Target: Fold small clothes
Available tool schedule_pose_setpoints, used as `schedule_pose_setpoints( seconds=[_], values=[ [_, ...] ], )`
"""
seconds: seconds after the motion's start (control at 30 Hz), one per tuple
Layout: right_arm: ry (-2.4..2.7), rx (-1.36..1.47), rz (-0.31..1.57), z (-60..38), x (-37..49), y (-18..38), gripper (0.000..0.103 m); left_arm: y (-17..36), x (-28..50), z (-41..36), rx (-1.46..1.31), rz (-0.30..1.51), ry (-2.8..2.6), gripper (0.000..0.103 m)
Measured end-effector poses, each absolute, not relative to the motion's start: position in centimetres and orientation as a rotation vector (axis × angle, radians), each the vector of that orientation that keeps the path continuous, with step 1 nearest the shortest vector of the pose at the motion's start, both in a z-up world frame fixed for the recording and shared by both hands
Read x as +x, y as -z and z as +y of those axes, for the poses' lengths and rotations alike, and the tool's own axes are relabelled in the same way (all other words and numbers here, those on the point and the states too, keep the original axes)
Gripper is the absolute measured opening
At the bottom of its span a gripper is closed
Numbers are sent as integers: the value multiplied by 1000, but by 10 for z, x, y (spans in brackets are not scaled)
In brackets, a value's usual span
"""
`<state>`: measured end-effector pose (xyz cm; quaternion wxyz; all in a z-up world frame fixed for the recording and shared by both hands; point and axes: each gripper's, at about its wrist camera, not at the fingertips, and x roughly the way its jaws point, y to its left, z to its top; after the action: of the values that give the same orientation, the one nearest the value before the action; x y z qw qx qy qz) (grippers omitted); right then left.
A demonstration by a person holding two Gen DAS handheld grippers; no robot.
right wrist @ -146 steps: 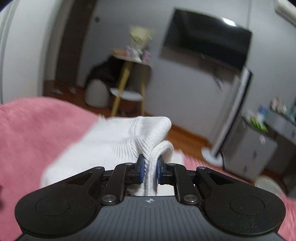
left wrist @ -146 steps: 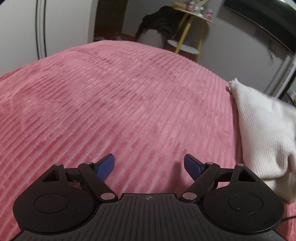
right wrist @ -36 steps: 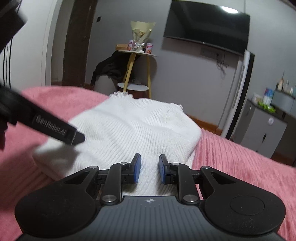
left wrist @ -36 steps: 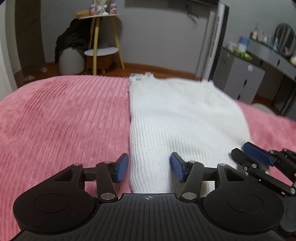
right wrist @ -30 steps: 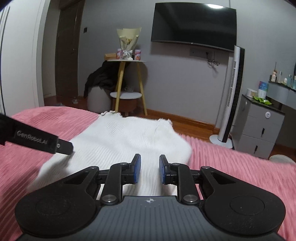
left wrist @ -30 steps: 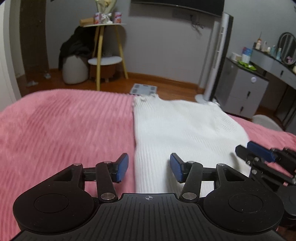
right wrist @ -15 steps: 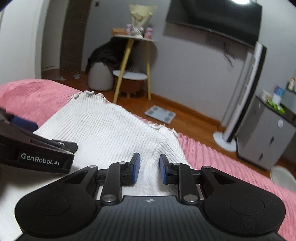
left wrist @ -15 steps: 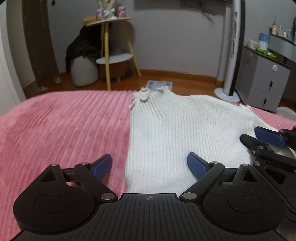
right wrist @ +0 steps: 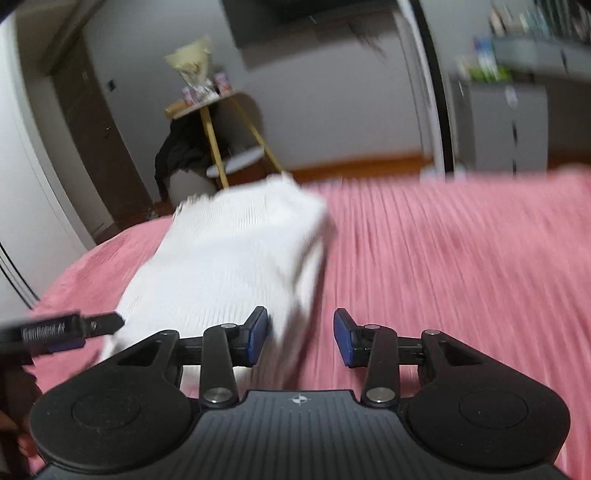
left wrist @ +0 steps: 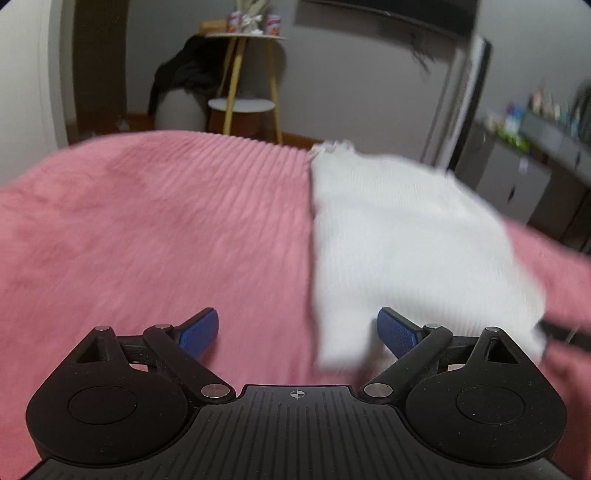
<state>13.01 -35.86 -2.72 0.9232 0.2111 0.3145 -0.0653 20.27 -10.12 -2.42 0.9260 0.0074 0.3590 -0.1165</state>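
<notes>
A white ribbed knit garment [left wrist: 399,240] lies folded into a long strip on the pink ribbed bedspread [left wrist: 166,229]. My left gripper [left wrist: 297,330] is open and empty, low over the bedspread, with the garment's near left corner between its pads. In the right wrist view the garment [right wrist: 236,266] lies to the left. My right gripper [right wrist: 299,338] is open and empty at its near right corner. The left gripper's fingers [right wrist: 96,323] show at the left edge. Both views are motion-blurred.
Beyond the bed's far edge stand a yellow-legged side table [left wrist: 240,77] with small items, dark clothing draped on a pouf [left wrist: 184,99], a tall tower fan [left wrist: 461,103] and a grey dresser [left wrist: 517,177]. A wall TV [right wrist: 295,29] hangs behind.
My right gripper has opened and swung to the right, off the garment. My left gripper has shifted left and stays open. Both cameras are moving fast.
</notes>
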Motion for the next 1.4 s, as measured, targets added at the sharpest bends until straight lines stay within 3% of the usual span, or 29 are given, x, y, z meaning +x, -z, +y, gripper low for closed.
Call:
schedule_pose_setpoints(
  seconds=[0.13,0.3,0.4,0.57,0.6,0.63,0.67,0.77,0.9,1.03,1.1,1.17,1.4],
  values=[
    [82,615,682,-369,110,30,39,28,187,-109,69,765,310,85],
    [-5,860,706,-368,125,52,40,25,206,-122,-15,799,377,81],
    [-29,1008,712,-367,134,63,29,28,219,-122,-113,861,383,71],
    [1,1151,670,-371,143,71,29,33,225,-130,-75,871,387,61],
    [6,1160,673,-370,150,74,29,33,224,-129,-70,867,390,59],
    [25,1163,684,-369,153,77,16,33,223,-127,-67,868,393,52],
    [33,1147,683,-368,157,77,10,33,223,-125,-72,870,399,46],
    [69,934,644,-359,155,58,8,31,226,-114,-98,889,423,38],
    [127,726,648,-354,155,50,8,34,231,-110,-113,915,445,35],
    [139,484,687,-337,162,71,14,36,234,-107,-114,937,451,35],
    [123,483,699,-342,164,62,25,33,235,-102,-109,946,464,38],
    [140,456,704,-349,160,51,54,28,233,-95,-83,941,468,47],
    [134,636,618,-395,158,33,57,9,237,-81,-44,859,458,56]
  ],
)
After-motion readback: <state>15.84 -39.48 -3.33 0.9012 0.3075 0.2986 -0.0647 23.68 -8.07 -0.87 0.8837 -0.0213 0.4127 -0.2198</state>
